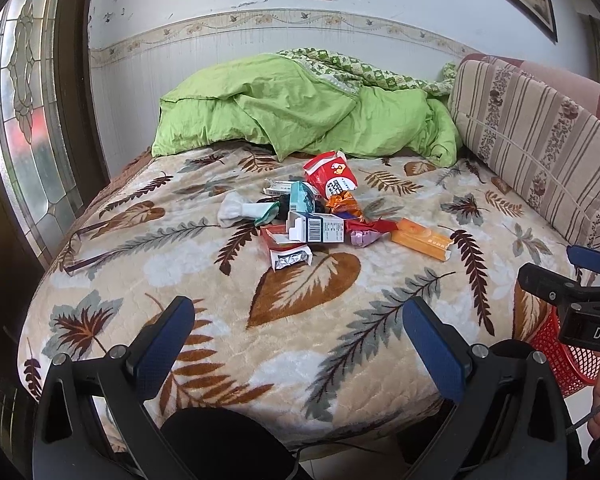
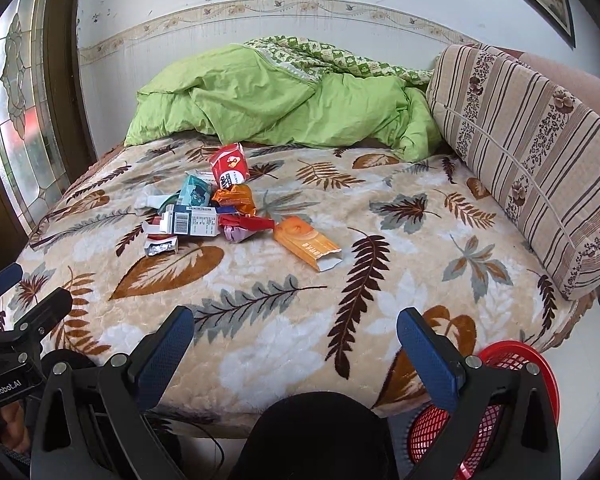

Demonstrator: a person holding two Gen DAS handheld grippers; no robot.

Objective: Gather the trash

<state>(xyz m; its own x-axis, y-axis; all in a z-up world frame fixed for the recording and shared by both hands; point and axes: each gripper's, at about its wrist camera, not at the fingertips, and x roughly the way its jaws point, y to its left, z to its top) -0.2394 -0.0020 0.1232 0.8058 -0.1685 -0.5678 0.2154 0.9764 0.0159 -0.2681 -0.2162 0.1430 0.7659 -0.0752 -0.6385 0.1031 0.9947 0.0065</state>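
Observation:
A heap of trash [image 1: 312,216] [image 2: 208,212] lies mid-bed on the leaf-patterned blanket [image 1: 308,320]: a red carton [image 1: 332,174] [image 2: 229,166], a white barcode box [image 1: 318,230] [image 2: 192,222], an orange box [image 1: 422,243] [image 2: 306,246], crumpled wrappers and a white wad [image 1: 232,210]. My left gripper [image 1: 298,344] hangs open over the bed's near edge, well short of the heap. My right gripper [image 2: 296,356] is open too, empty, above the near edge. A red mesh basket [image 2: 512,396] [image 1: 560,352] stands on the floor under the right gripper.
A green duvet [image 1: 300,112] is bunched at the far end of the bed. A striped cushion [image 2: 532,152] leans along the right side. A stained-glass door [image 1: 24,120] is on the left. White floor [image 2: 588,380] shows at right.

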